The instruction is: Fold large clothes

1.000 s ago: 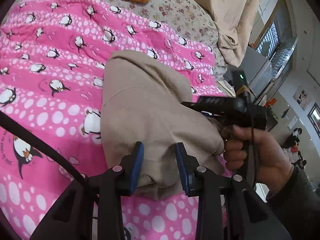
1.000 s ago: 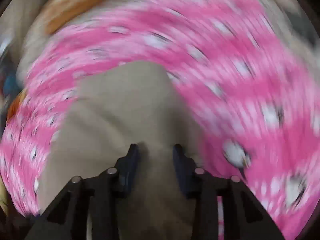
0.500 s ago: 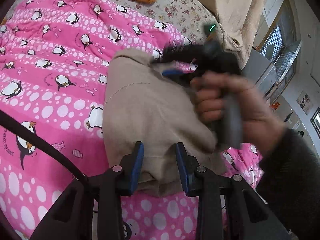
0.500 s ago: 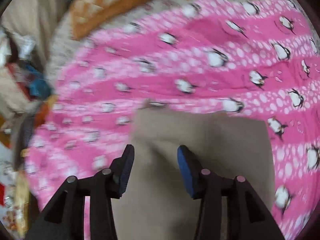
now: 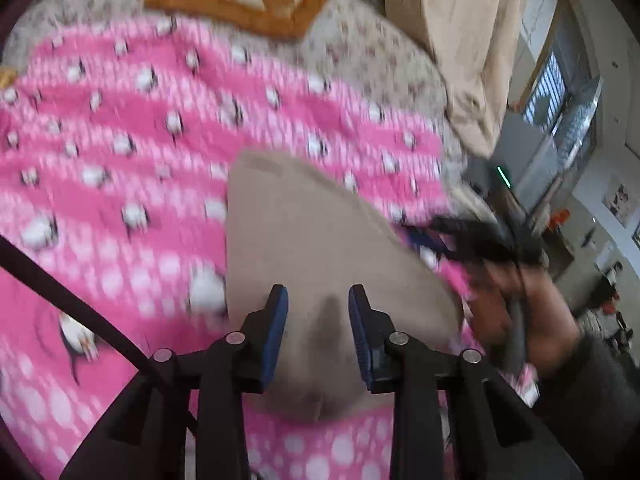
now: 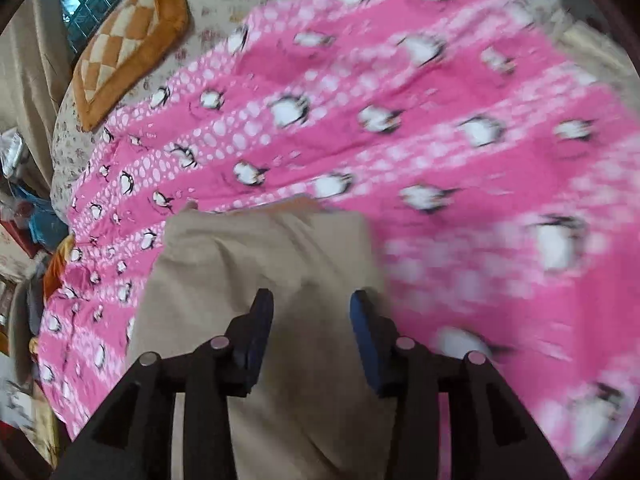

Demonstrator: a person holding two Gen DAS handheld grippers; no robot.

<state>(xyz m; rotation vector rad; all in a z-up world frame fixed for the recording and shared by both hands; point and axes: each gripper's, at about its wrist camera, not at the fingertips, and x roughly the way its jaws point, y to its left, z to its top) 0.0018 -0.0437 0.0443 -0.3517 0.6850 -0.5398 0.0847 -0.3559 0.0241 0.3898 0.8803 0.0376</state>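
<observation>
The beige garment (image 5: 312,240) is seen lying on the pink penguin blanket (image 5: 100,184) as a compact, roughly rectangular bundle, with layers stacked at its far edge in the right wrist view (image 6: 260,264). The folding is judged to be almost complete: no sleeve or loose panel is seen spread out beside it, though both views are blurred and finer creases cannot be made out.

The left gripper (image 5: 318,320) is held over the near end of the bundle, at 6 o'clock in its own view, with its blue pads parted and nothing caught between them. The right gripper (image 6: 312,320) is likewise held above the cloth with its pads apart and empty; from the left camera it is seen at about 3 o'clock, just beside the bundle's right edge.

What is left is judged to be little: perhaps a last smoothing or squaring of edges. An orange checked cushion (image 6: 128,48) is seen at 11 o'clock, well apart.
</observation>
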